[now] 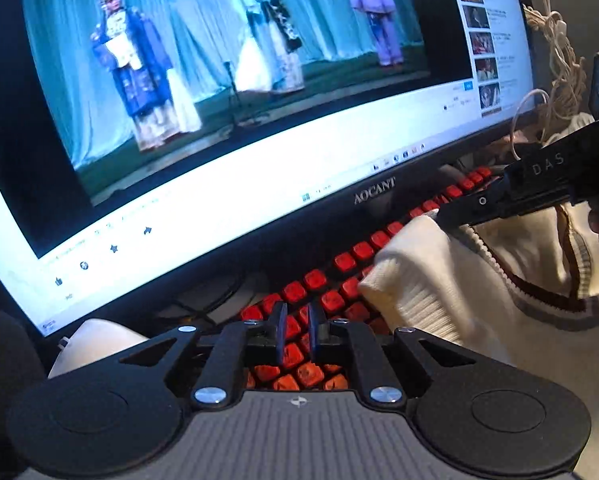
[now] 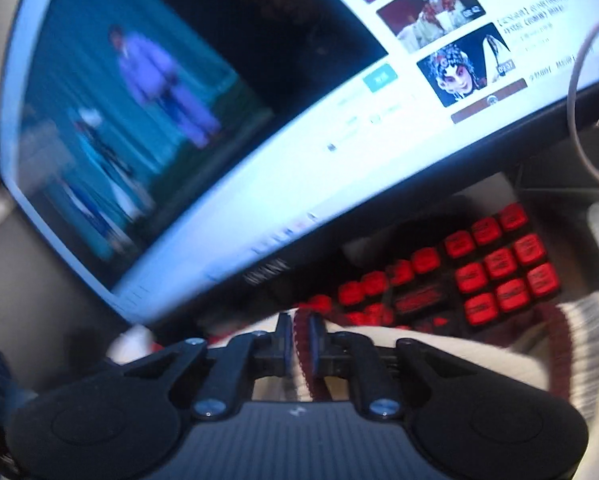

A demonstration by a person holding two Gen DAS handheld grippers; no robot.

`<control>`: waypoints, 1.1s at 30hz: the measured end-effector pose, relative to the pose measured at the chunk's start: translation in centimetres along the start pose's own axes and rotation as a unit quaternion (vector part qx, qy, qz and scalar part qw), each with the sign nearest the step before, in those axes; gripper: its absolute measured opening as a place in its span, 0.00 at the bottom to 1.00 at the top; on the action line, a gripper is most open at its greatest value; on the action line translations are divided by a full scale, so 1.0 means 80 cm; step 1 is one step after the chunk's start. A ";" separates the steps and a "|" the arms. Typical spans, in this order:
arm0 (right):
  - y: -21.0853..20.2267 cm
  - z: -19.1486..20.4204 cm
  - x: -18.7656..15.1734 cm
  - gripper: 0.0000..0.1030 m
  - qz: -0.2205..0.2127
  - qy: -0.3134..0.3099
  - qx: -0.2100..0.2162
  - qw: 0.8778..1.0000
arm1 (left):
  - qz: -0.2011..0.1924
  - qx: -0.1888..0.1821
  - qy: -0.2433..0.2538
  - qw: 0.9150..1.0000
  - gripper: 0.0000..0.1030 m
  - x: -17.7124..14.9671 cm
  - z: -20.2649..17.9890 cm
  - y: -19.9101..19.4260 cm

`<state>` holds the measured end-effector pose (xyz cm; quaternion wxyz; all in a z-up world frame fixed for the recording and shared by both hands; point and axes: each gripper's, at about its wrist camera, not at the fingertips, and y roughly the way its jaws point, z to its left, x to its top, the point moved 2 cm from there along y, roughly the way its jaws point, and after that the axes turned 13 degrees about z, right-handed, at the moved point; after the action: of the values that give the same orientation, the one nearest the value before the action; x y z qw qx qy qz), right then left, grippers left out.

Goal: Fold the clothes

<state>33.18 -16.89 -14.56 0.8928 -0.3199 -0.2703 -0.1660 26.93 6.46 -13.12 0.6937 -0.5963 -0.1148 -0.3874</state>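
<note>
A wide monitor (image 1: 259, 120) is filling the back of both views, playing a stage performance with costumed figures and showing a column of video thumbnails down its right side. Its lower bezel is carrying the one clearly readable brand, "AOCANT". The text beside the thumbnails is too blurred to read.

Below the screen a keyboard (image 1: 299, 360) with red keycaps is lying on the table, and the cream knit sweater (image 1: 439, 288), trimmed with a dark red and grey V-neck band, is spreading across the keyboard's right part and off toward the right edge of the left wrist view. It is looking bunched and lumpy rather than laid flat, so I judge the folding to be at an early stage: no neat fold is showing, and the smoothing and folding are all still to be done.

The right tool (image 2: 299, 340) is clamping the sweater's collar edge, with the red-trimmed knit running between its nearly closed jaws. From the left wrist view its black body is bearing the letters "DAS", and it is reaching down onto the fabric.

The left tool (image 1: 297, 336) is hovering above the red keys with its jaws close together and nothing between them, just left of the sweater.

A tangle of white cable (image 1: 555, 48) is hanging beside the monitor's right edge.
</note>
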 end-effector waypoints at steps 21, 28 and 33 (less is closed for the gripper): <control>0.078 0.128 -0.057 0.24 0.089 -0.264 -0.165 0.946 | 0.036 -0.016 -0.013 0.999 0.32 -0.054 -0.016 -0.049; 0.060 0.098 -0.066 0.02 0.059 -0.226 -0.136 0.963 | 0.005 0.007 0.025 1.000 0.32 -0.055 -0.019 -0.055; 0.009 0.023 -0.046 0.02 0.036 -0.033 0.019 0.999 | -0.017 0.017 0.100 0.995 0.32 -0.052 -0.042 -0.043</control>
<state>29.90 -14.72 -15.85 0.8947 -0.3174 -0.2914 -0.1180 20.80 5.08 -14.02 0.7050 -0.5404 -0.0620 -0.4550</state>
